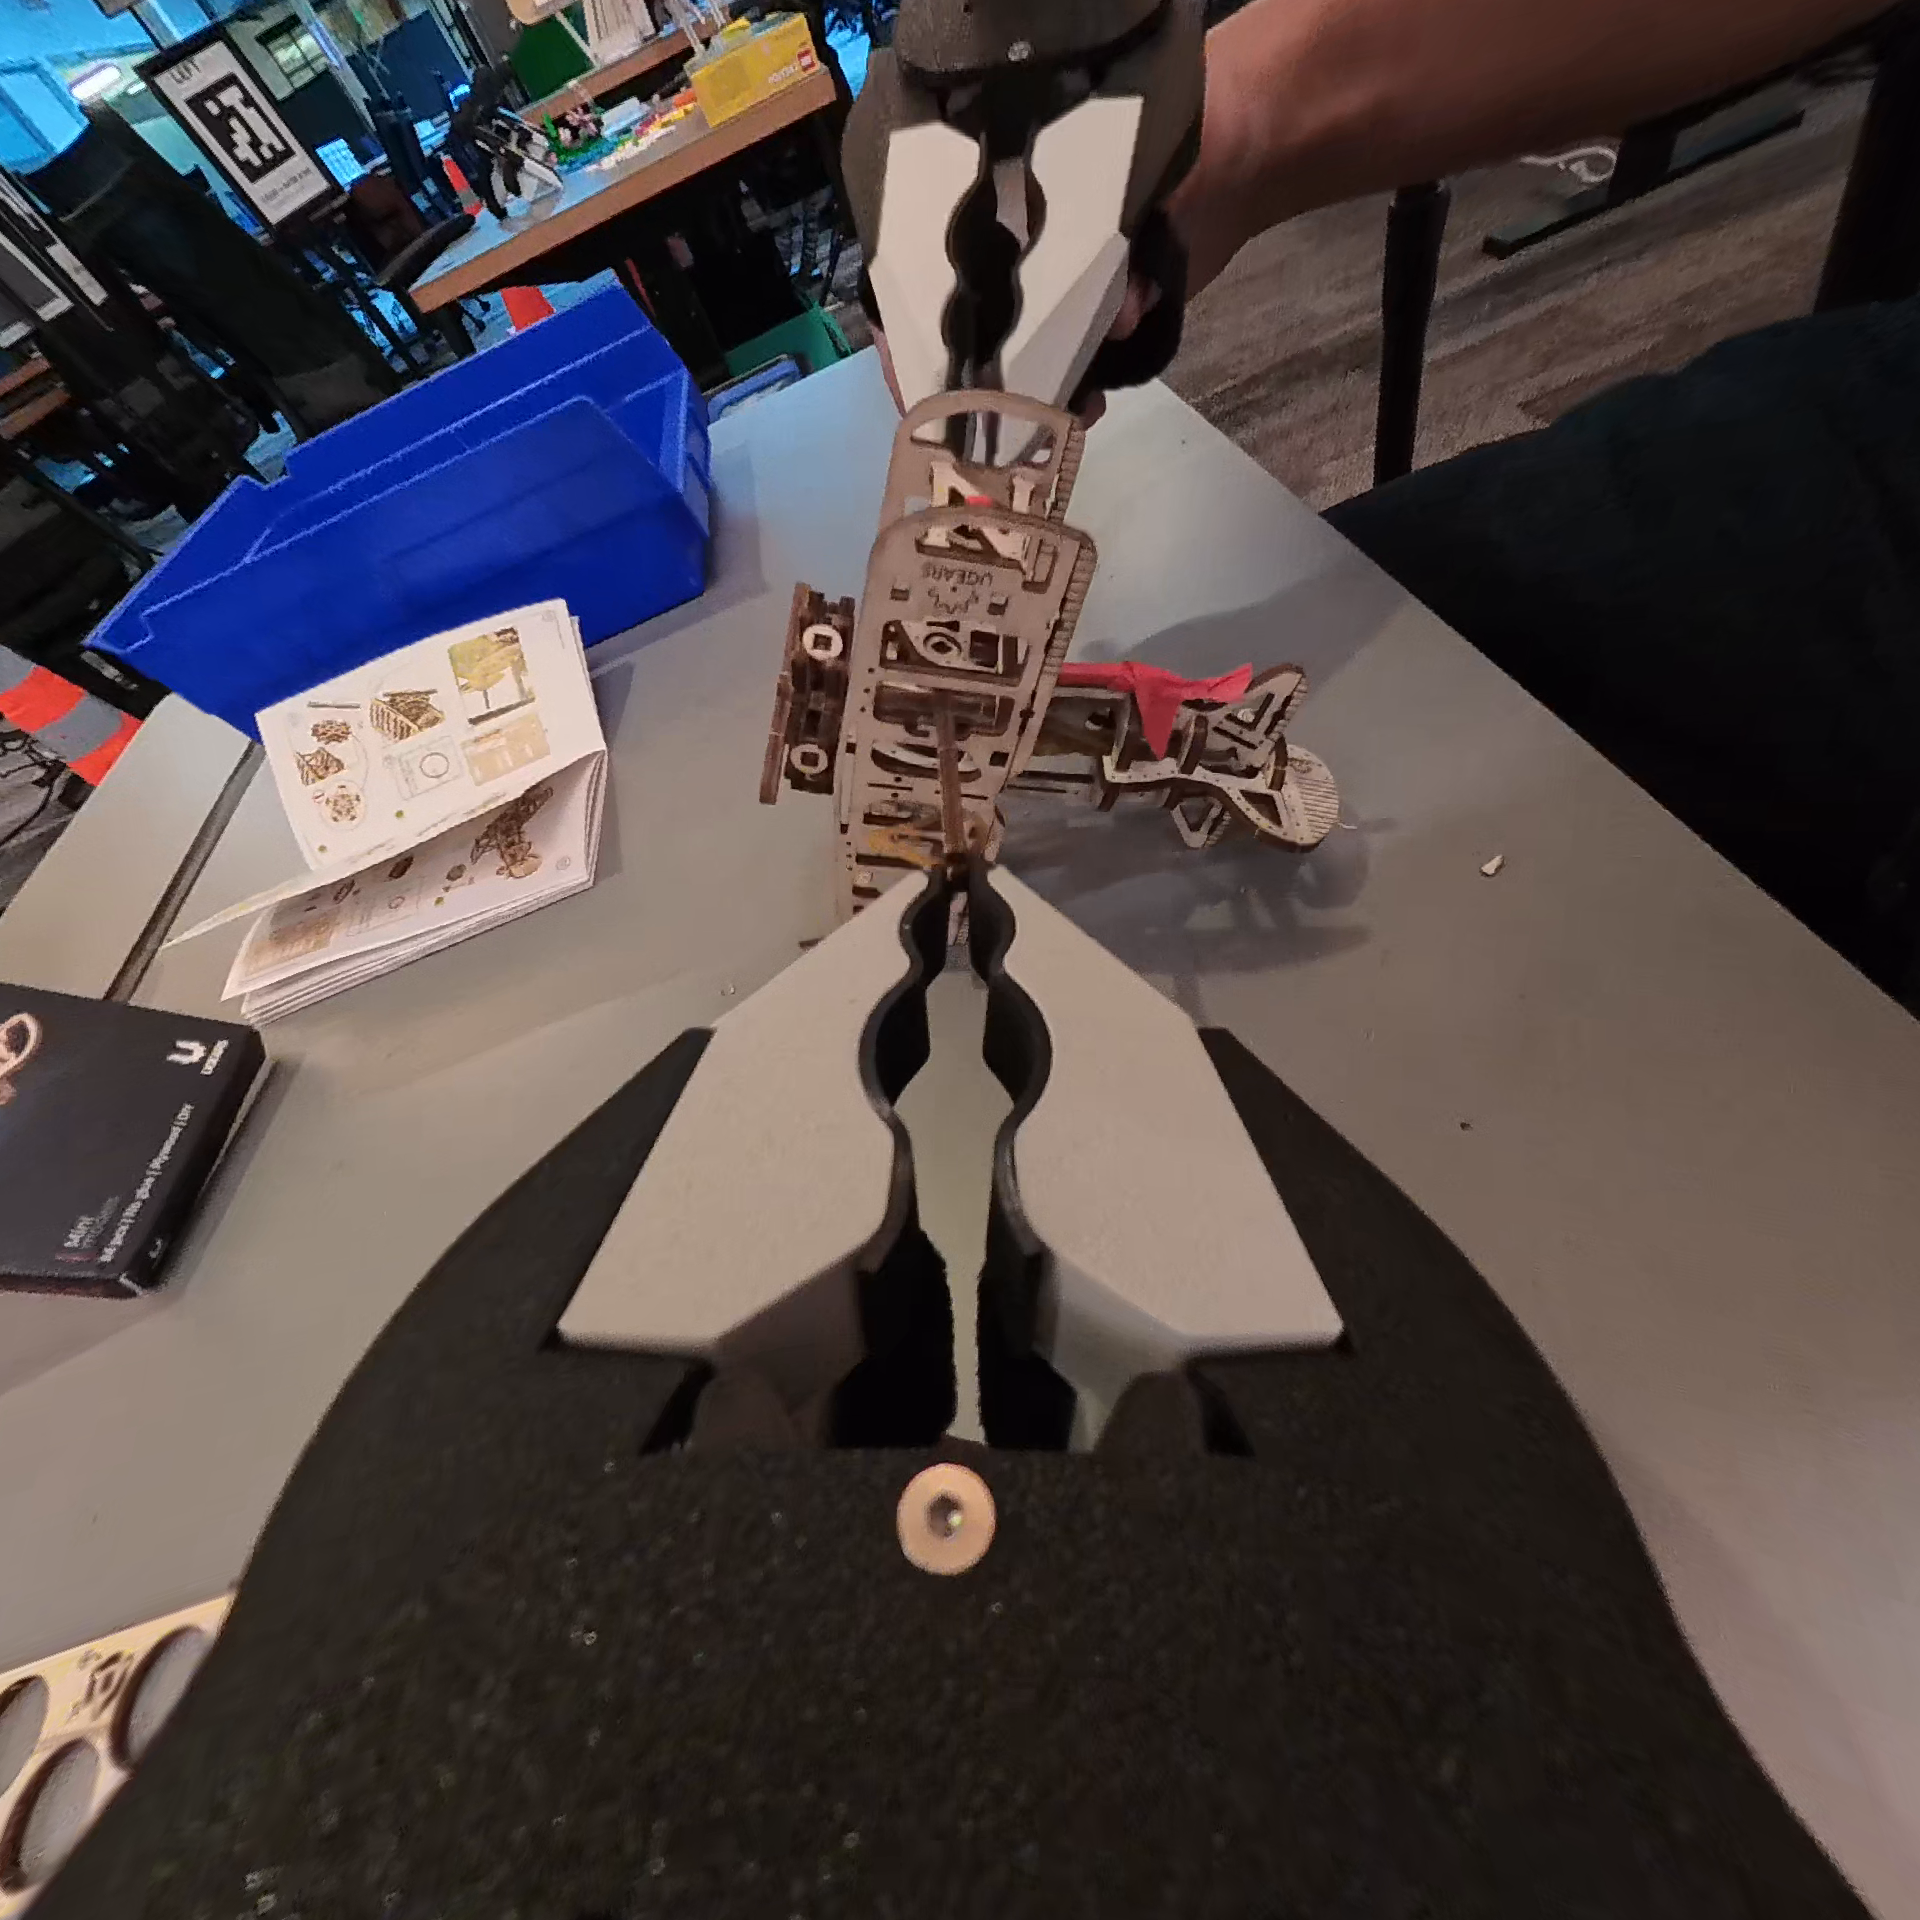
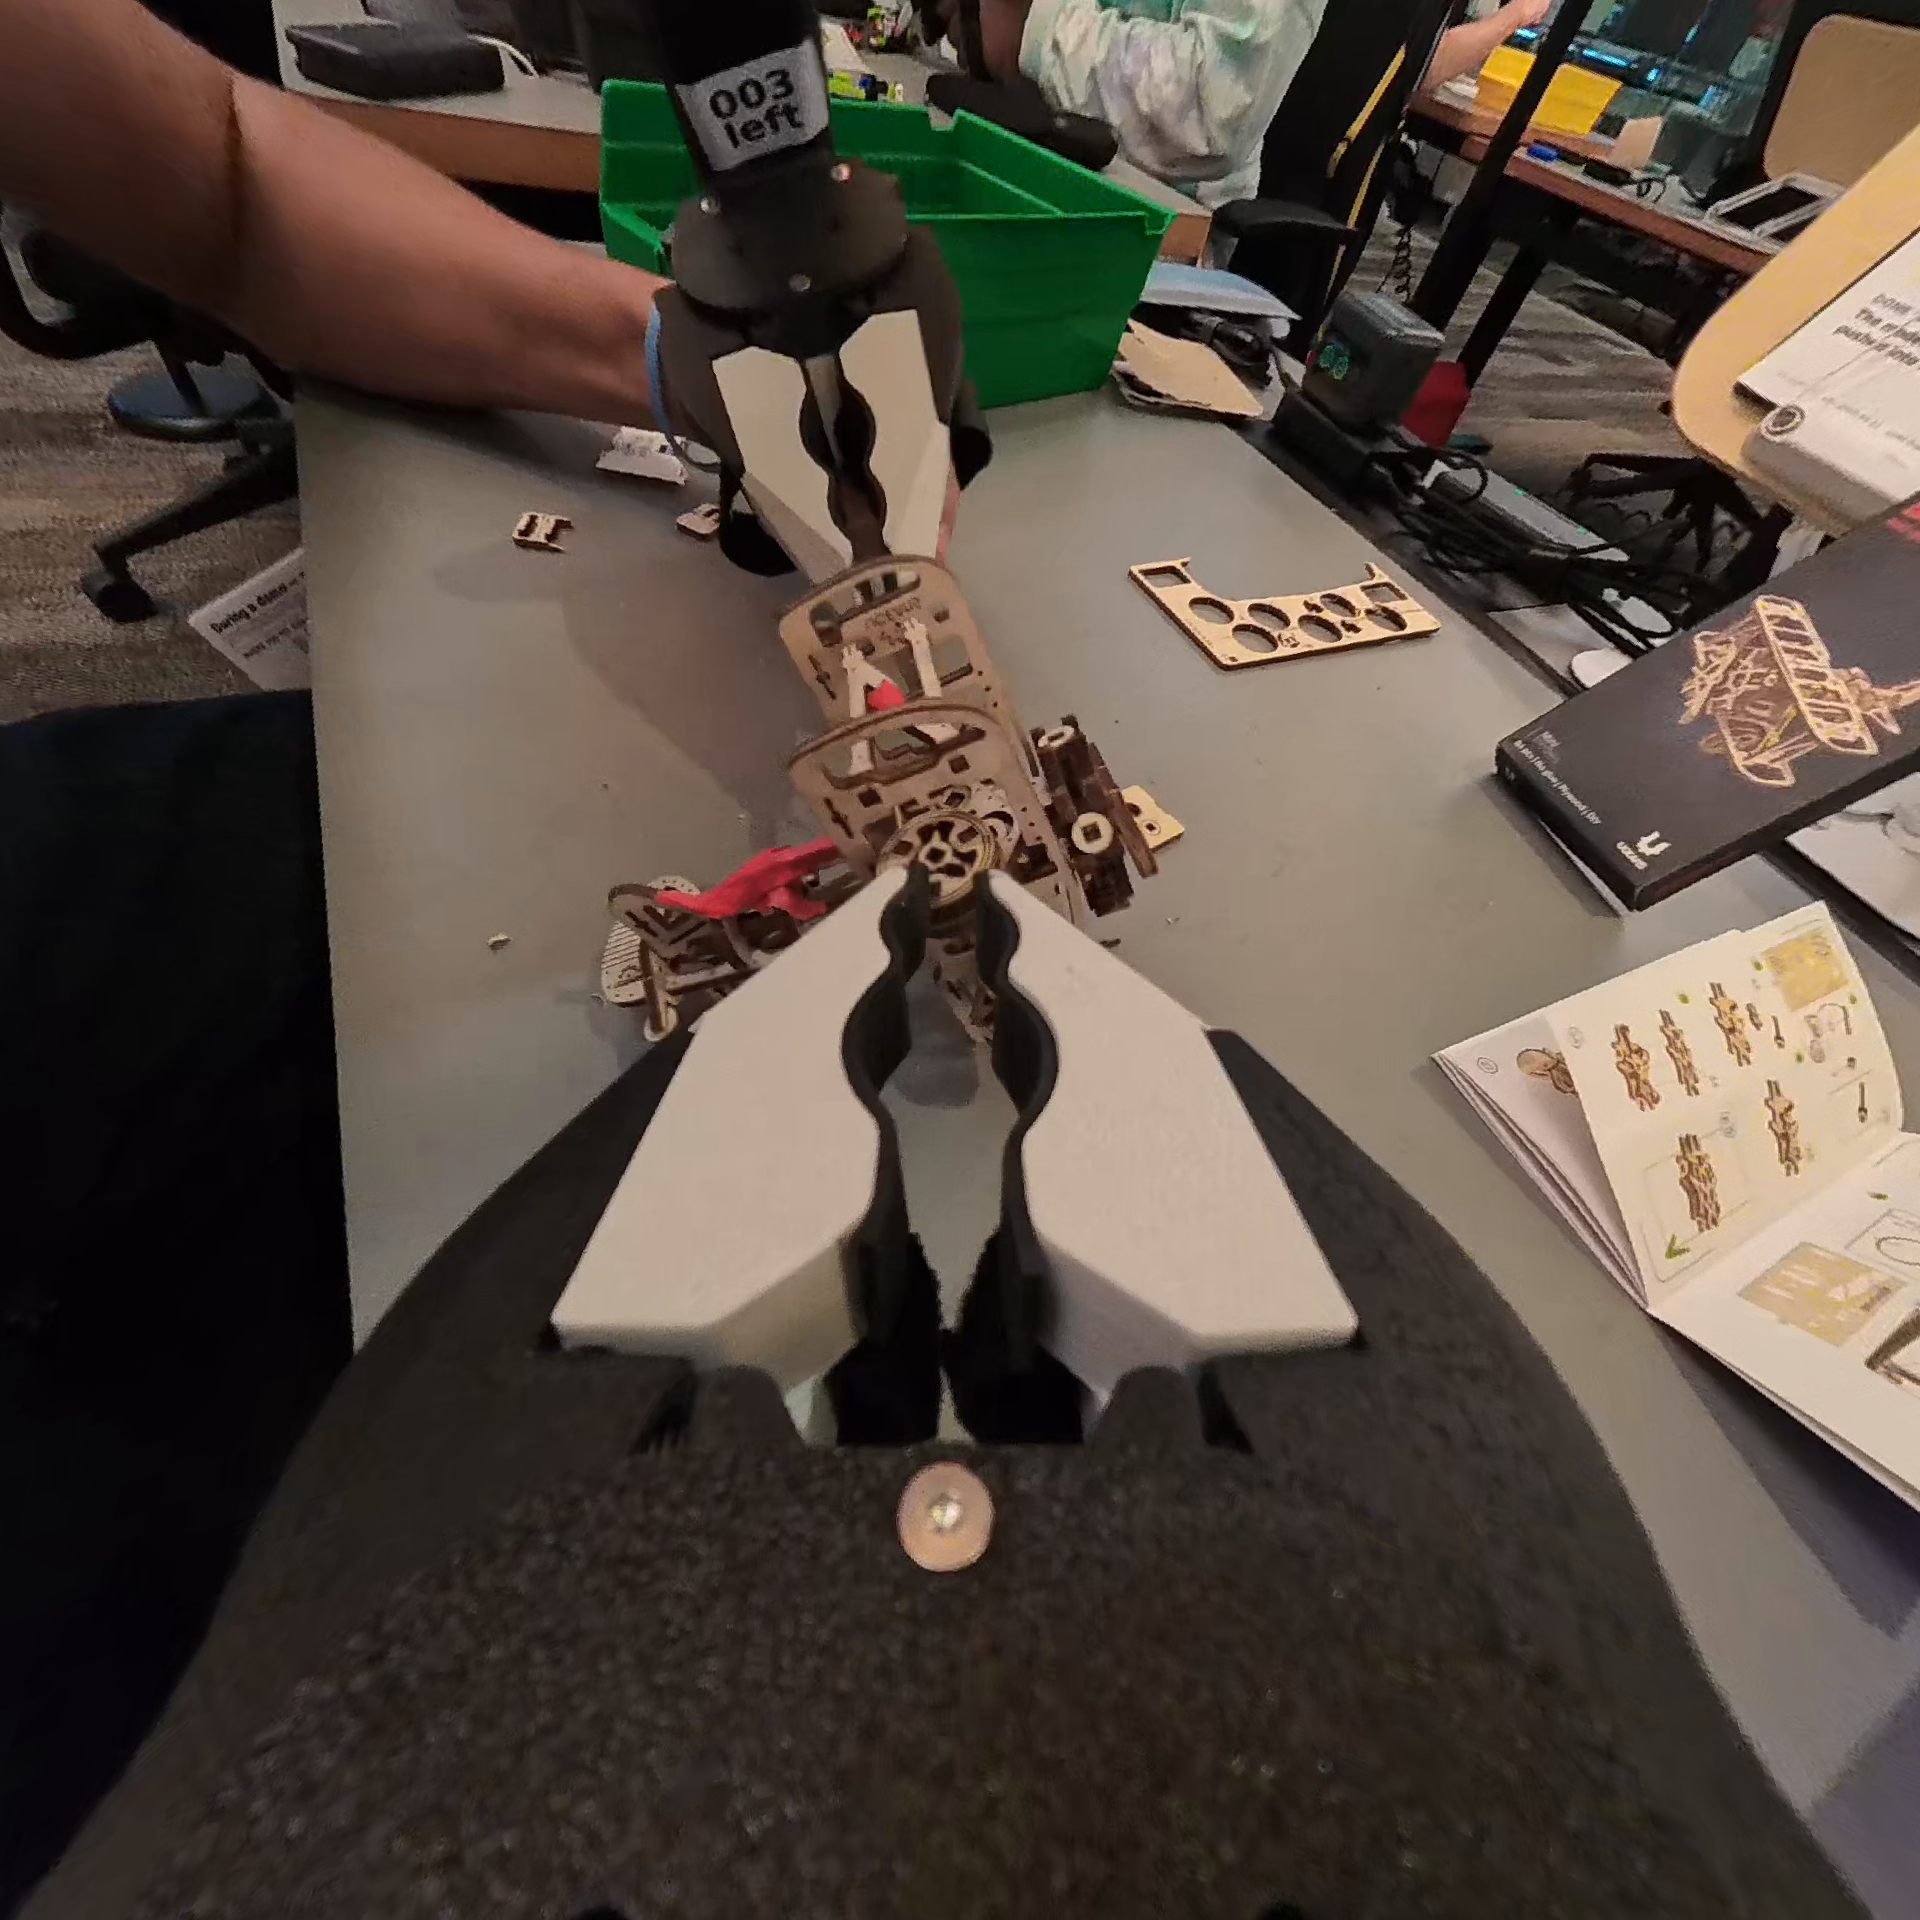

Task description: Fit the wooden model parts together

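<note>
A wooden biplane model (image 1: 956, 665) stands on the grey table (image 1: 1507, 1091), its two wings (image 1: 971, 582) on edge and its tail (image 1: 1236, 769), bound with red tape, pointing right. My left gripper (image 1: 956, 881) is shut on the near wing end, by a thin wooden stick (image 1: 951, 764). My right gripper (image 1: 992, 400) is shut on the far wing end. In the right wrist view my right gripper (image 2: 943, 883) closes on the model (image 2: 904, 769) at a round wheel (image 2: 940, 847), and the left gripper (image 2: 883, 551) grips the opposite wing tip.
A blue bin (image 1: 468, 499), an open instruction booklet (image 1: 436, 769) and a black box (image 1: 104, 1132) lie left. The right wrist view shows a punched wood sheet (image 2: 1288, 613), small loose parts (image 2: 540, 530), a green bin (image 2: 987, 249) and cables at the table's far right. The gap from one gripper's tips to the other's is roughly 11 centimetres.
</note>
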`<state>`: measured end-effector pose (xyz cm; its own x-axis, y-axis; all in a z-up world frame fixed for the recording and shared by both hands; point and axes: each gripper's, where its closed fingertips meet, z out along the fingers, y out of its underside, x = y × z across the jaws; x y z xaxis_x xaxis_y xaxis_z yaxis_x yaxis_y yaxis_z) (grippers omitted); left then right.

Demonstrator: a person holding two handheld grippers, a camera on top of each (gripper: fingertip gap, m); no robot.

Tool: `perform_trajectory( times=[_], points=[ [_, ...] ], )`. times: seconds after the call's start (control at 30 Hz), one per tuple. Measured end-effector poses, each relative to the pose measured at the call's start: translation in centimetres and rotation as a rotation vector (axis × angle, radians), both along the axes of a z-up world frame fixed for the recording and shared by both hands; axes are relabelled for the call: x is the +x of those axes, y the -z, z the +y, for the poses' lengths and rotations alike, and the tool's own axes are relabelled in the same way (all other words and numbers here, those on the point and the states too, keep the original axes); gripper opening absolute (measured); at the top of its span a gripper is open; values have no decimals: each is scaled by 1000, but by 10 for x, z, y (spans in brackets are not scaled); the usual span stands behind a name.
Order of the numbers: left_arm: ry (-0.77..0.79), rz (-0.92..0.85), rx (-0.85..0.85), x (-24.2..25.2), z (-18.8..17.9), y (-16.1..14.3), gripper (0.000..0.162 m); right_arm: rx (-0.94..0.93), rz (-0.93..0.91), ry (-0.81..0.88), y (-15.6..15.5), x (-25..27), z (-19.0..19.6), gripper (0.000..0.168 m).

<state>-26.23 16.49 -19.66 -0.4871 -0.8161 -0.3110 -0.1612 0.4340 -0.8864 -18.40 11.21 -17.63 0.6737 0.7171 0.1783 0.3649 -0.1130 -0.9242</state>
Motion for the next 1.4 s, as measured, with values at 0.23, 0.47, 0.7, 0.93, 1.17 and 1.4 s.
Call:
perform_trajectory(
  times=[0.23,0.47,0.7,0.93,1.17,1.4],
  points=[
    [6,6,-1,6,-6,2,0,34,-22,-4,-3,-7,-1,6],
    [14,1,-3,12,-11,-1,0,88,-41,-2,-11,-8,-3,5],
    [59,5,28,18,-16,1,0,153,-69,-39,-6,-16,-4,8],
    [87,12,-7,27,-21,-1,0,192,-129,-33,-2,-15,0,9],
    [142,161,-251,26,-26,-2,0,209,-162,-22,0,-13,3,8],
    [223,269,-471,23,-33,-5,0,218,-189,-16,2,-13,4,6]
  ],
)
